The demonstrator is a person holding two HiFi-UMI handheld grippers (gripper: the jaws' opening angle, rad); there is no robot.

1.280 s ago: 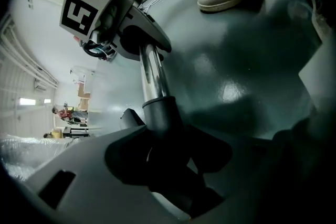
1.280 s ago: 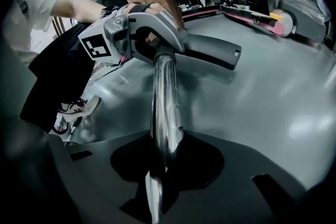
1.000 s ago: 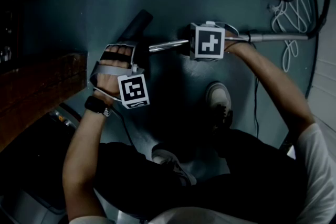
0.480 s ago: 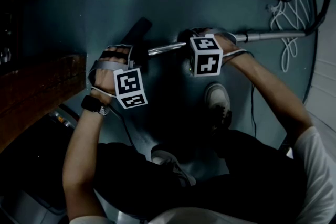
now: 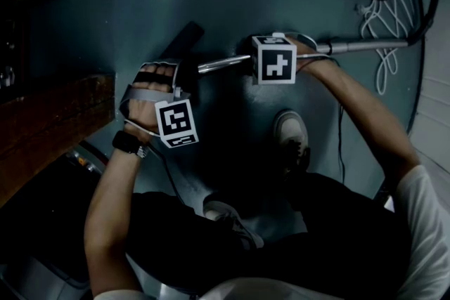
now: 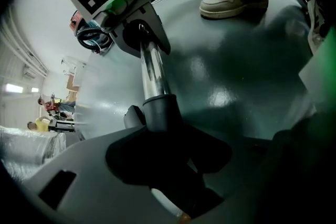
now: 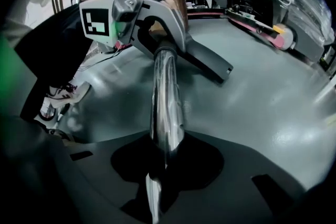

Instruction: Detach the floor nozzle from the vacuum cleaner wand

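The chrome wand [image 5: 223,64] lies low over the dark green floor and runs right to its grey section [image 5: 365,46]. Its left end enters the black floor nozzle [image 5: 181,42]. My left gripper [image 5: 176,74] is shut on the nozzle's black neck [image 6: 160,110], where the tube goes into the collar. My right gripper [image 5: 261,61] is shut on the wand [image 7: 165,102] a short way to the right. The right gripper view looks along the tube to the left gripper [image 7: 137,14] and the nozzle's flat head [image 7: 210,63]. From the left gripper view the right gripper [image 6: 113,2] shows up the tube.
The person's shoe [image 5: 292,133] stands just below the wand; a second shoe [image 5: 228,218] is nearer. White hangers and cables [image 5: 383,17] lie at the upper right. A wooden board [image 5: 56,116] runs along the left. Machines [image 7: 262,2] line the floor's far edge.
The right gripper's marker cube dipped slightly toward the person and came back, and the wand sits a touch lower in view. The left hand has stayed put on the nozzle.
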